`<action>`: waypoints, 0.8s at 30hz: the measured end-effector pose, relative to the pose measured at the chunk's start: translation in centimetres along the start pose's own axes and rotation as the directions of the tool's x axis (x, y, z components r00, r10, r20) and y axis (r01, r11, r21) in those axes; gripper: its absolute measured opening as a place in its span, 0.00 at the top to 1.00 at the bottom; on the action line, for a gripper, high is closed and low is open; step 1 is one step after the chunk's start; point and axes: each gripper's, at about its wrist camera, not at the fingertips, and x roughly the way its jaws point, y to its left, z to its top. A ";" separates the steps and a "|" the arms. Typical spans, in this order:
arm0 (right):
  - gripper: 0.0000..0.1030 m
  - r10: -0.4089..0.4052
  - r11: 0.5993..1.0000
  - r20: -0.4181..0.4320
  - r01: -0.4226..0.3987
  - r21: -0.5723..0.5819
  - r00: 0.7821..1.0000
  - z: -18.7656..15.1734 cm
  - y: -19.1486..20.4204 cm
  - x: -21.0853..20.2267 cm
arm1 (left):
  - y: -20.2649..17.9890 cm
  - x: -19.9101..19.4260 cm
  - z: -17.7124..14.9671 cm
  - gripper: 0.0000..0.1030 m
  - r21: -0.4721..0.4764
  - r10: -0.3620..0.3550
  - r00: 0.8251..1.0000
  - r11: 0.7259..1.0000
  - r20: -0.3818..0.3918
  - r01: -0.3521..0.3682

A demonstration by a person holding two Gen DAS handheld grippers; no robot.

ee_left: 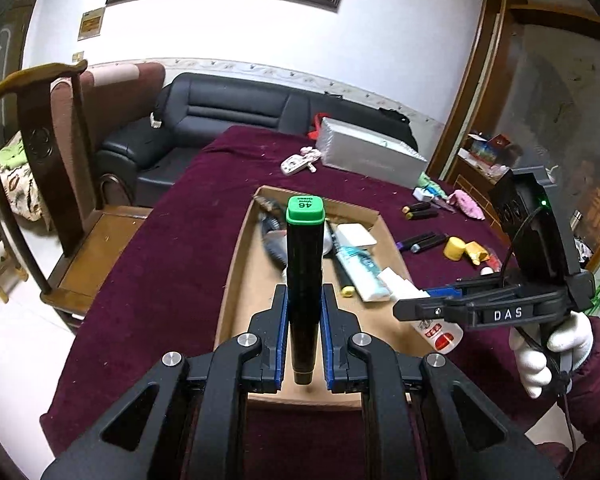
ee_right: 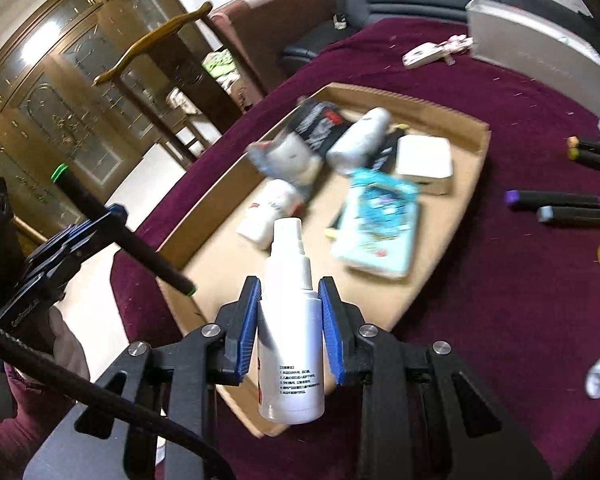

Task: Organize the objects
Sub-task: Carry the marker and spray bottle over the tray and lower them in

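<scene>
Gripping a green-capped marker [ee_left: 305,280] upright, the left gripper [ee_left: 304,300] hangs over the cardboard tray [ee_left: 236,280] on the table [ee_left: 148,280]. Beside it, the right gripper [ee_right: 290,312] is clamped on a white spray bottle [ee_right: 290,320] above the tray's near end.

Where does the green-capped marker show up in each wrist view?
Left wrist: the green-capped marker stands centre frame, clamped in the left hand-held gripper, cap up.
Right wrist: the marker crosses the left edge diagonally.
Shared landmark: the cardboard tray lying behind it.
</scene>
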 end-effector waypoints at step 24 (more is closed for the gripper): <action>0.73 -0.128 0.991 -0.046 0.126 -0.038 0.991 0.0 1.4 5.3 | 2.2 8.7 1.2 0.89 -0.002 0.099 0.975 0.995 -0.199 -0.101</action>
